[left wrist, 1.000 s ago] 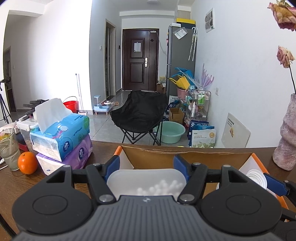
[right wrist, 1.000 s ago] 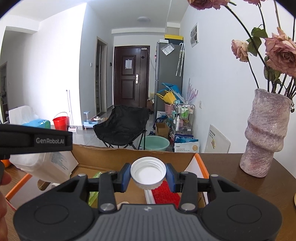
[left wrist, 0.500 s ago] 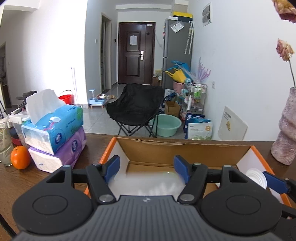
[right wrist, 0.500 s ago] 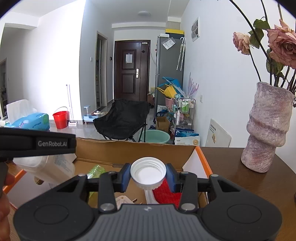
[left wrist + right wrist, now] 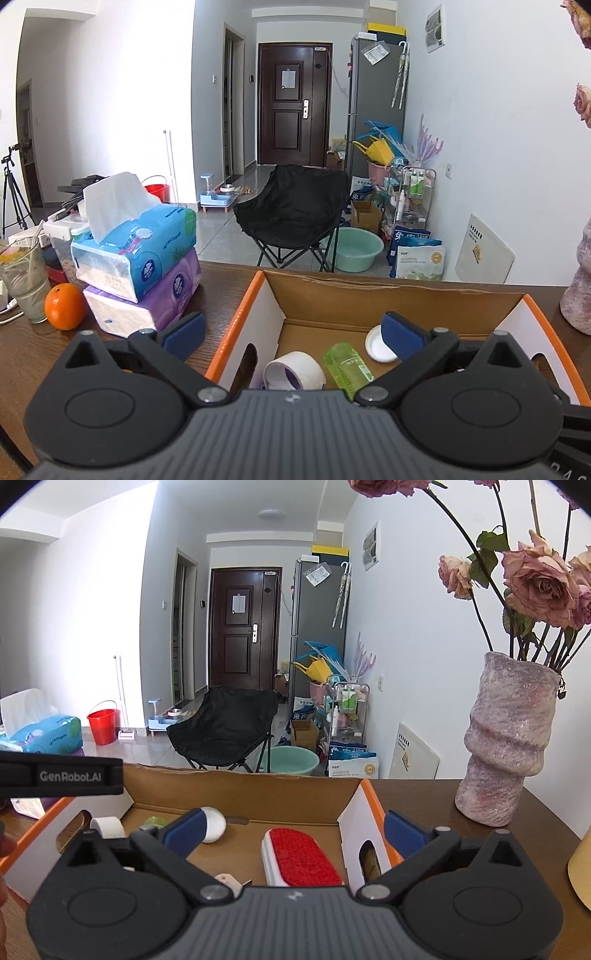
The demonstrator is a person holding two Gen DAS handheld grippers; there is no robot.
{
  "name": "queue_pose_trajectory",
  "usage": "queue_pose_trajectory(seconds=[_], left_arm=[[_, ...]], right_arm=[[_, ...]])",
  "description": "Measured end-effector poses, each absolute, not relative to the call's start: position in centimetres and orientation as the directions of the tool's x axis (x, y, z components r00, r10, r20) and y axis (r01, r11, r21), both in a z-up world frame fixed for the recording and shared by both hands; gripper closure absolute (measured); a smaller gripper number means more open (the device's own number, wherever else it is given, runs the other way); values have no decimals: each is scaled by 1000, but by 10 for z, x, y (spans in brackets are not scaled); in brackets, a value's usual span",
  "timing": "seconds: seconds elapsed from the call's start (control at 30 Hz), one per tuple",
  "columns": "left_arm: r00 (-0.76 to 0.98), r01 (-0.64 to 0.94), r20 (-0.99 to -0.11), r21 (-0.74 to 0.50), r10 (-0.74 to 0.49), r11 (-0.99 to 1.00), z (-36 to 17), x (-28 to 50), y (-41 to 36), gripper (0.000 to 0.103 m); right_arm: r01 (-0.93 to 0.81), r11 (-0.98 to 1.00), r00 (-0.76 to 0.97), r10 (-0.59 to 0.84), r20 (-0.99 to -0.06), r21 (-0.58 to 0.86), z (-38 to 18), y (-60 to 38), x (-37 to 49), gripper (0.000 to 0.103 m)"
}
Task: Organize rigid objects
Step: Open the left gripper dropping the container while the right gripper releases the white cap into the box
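An orange-rimmed cardboard box [image 5: 391, 291] stands on the brown table. It holds a white tape roll [image 5: 295, 371], a green bottle [image 5: 347, 367], a white lid [image 5: 376, 345] and a red lint brush [image 5: 301, 856]. My left gripper [image 5: 291, 332] is open and empty above the box's left wall. My right gripper [image 5: 293, 829] is open and empty above the box's right side [image 5: 236, 794]. The lid [image 5: 214, 823] lies inside near its left fingertip. The left gripper's body [image 5: 59, 773] shows at the left of the right wrist view.
Two stacked tissue packs [image 5: 144, 254], an orange [image 5: 64, 306] and a glass [image 5: 24, 280] stand left of the box. A pink vase with dried roses [image 5: 506, 746] stands right of it. A black chair [image 5: 291, 214] is beyond the table.
My left gripper has opened and let go of the white container, which is now out of view. My right gripper has opened and dropped the white lid into the box.
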State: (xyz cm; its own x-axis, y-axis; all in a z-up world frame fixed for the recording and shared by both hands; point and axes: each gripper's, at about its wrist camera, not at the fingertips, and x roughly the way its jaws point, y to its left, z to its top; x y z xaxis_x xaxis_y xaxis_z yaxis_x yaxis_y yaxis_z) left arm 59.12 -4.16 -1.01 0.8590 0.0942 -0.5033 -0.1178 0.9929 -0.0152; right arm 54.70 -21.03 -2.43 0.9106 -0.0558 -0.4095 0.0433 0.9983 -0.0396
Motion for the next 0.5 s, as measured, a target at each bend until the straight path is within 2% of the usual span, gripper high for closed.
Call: queue_pose_trajectory(seconds=[0.5], left_arm=[[862,-109,-498,-3,93,994,-9,584,-43,0]], right_arm=[[45,998,915,-61,-399,-49,-24,-212,541,0]])
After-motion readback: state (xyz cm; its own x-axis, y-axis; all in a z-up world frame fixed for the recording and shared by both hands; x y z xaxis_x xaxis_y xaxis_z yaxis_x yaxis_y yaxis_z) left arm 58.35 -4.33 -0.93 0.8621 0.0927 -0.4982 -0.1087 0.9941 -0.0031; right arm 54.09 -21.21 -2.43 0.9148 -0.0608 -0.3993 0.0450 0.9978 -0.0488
